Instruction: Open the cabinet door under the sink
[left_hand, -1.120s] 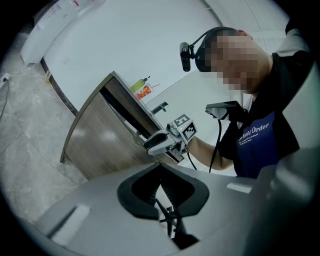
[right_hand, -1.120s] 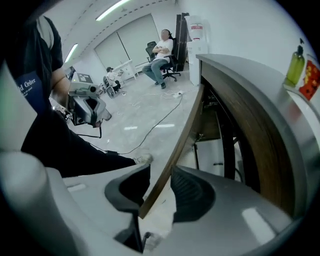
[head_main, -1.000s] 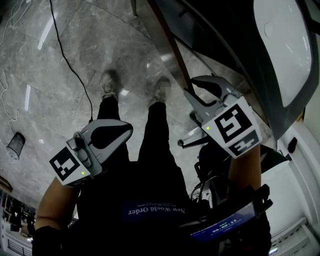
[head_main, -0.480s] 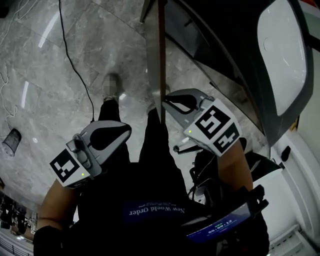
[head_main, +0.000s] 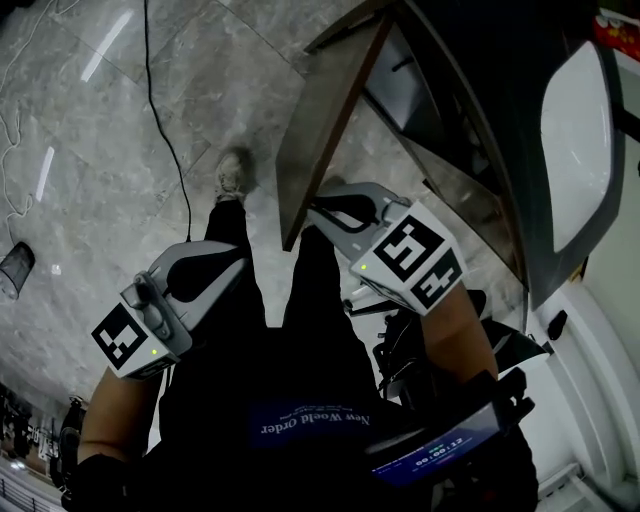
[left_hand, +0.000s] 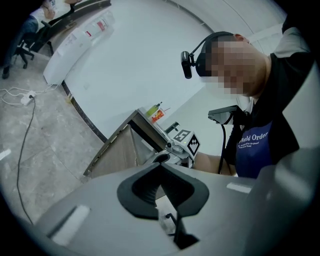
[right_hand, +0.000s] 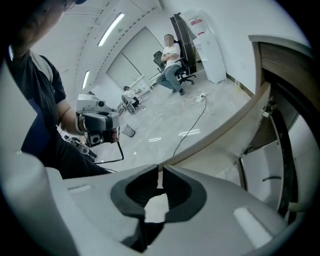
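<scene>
Floor (head_main: 90, 120): grey marble, with a black cable (head_main: 165, 110) trailing across it.

Cabinet (head_main: 450, 100): dark-framed, under the white sink (head_main: 580, 150), at the right of the head view.

Cabinet door (head_main: 325, 130): brown, swung well out from the cabinet and standing upright. Its upper edge ran from the cabinet at the top of the head view down to a free corner pointing toward the person.

Person: stood over the floor in black trousers (head_main: 300, 330).

Right gripper (head_main: 312, 210): carried on a bare forearm reaching up from lower right and angled downward. Its fingers, just drawn in to a narrow slit, were closed on the door's free edge.

Left gripper (head_main: 238, 262): held before the left thigh, nearly level and well apart from the door. Its fingers were closed together and empty.
</scene>
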